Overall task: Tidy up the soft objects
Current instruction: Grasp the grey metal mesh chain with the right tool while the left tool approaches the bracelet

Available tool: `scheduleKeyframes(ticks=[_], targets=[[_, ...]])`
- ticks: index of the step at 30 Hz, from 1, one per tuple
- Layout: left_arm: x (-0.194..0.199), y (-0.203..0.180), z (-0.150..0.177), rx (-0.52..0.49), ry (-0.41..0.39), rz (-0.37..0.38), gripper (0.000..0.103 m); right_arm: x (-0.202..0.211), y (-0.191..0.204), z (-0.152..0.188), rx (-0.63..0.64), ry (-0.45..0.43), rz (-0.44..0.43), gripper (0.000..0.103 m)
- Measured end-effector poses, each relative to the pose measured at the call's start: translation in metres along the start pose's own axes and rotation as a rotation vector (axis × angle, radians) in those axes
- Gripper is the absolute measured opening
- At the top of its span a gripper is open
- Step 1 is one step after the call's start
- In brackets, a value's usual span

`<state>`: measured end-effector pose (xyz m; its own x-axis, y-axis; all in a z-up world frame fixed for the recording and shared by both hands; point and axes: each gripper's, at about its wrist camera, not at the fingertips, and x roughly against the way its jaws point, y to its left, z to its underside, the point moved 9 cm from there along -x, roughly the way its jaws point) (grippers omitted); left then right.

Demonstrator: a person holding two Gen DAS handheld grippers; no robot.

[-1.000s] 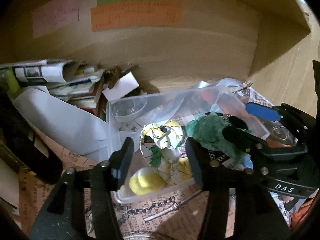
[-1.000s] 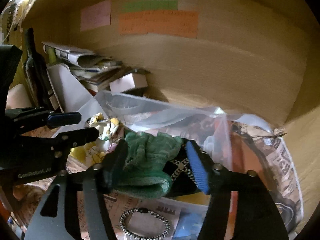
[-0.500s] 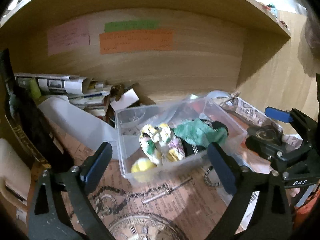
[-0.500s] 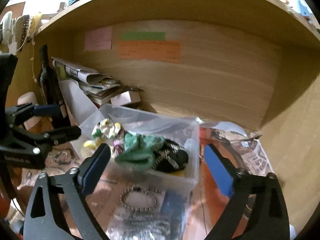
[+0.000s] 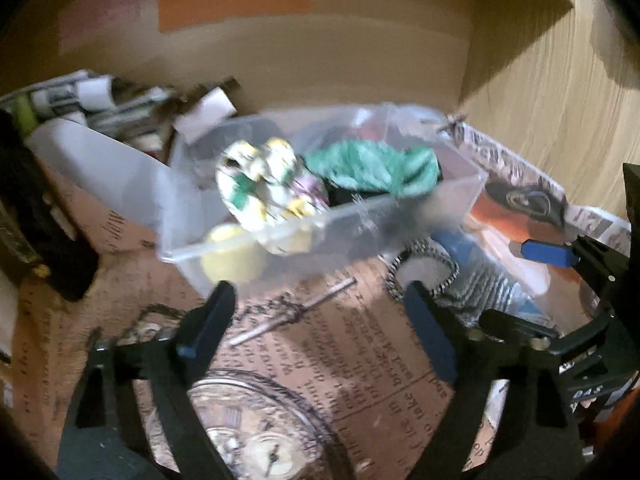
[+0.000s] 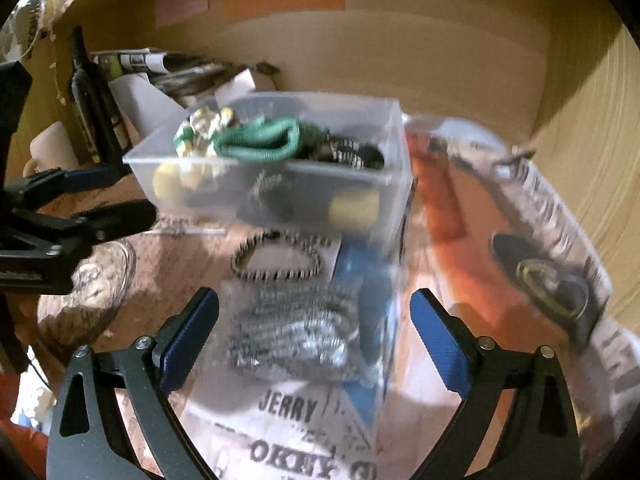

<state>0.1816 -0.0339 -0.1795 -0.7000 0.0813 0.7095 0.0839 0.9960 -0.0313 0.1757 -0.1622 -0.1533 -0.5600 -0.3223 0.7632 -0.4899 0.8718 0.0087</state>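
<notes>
A clear plastic box stands on the printed paper under the shelf. In it lie a floral cloth, a green cloth, a yellow soft piece and a dark patterned piece. My left gripper is open and empty, in front of the box. My right gripper is open and empty, over a silver mesh pad in front of the box. Each gripper shows at the edge of the other's view.
A beaded bracelet and a chain with a metal pin lie in front of the box. Stacked papers and a white roll sit at the back left beside a dark bottle. A wooden wall closes the right.
Both grippers let go of the cloths in the box, opened wide and pulled back out of it. They now sit lower, in front of the box.
</notes>
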Motion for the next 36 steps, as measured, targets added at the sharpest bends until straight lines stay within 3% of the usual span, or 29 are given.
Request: scheduleKeyframes(ticks=[4, 6, 8, 12, 16, 20, 29, 36], targets=[[-0.017, -0.012, 0.002, -0.003, 0.043, 0.044, 0.066, -0.002, -0.001, 0.011, -0.019, 0.018, -0.013, 0.094], [-0.026, -0.018, 0.003, -0.006, 0.070, 0.070, 0.055, -0.001, -0.002, 0.013, -0.017, 0.011, -0.010, 0.092], [-0.035, -0.024, 0.004, 0.000, 0.104, 0.103, 0.049, -0.001, -0.001, 0.014, -0.016, 0.012, -0.019, 0.079], [-0.053, -0.033, 0.007, 0.011, 0.164, 0.144, 0.035, -0.004, 0.002, 0.018, -0.023, 0.025, -0.063, 0.070], [-0.058, -0.042, 0.004, -0.014, 0.166, 0.159, 0.027, -0.004, 0.005, 0.020, -0.017, 0.019, -0.084, 0.057], [-0.060, -0.050, 0.003, -0.052, 0.165, 0.154, 0.007, -0.004, 0.001, 0.019, -0.046, 0.004, -0.079, 0.039], [-0.031, -0.048, 0.005, -0.049, 0.104, 0.155, 0.006, 0.004, -0.013, 0.013, -0.087, -0.033, -0.051, 0.023], [0.008, -0.036, -0.009, -0.034, 0.010, 0.142, 0.005, 0.018, -0.022, 0.004, -0.089, -0.079, -0.014, 0.020]])
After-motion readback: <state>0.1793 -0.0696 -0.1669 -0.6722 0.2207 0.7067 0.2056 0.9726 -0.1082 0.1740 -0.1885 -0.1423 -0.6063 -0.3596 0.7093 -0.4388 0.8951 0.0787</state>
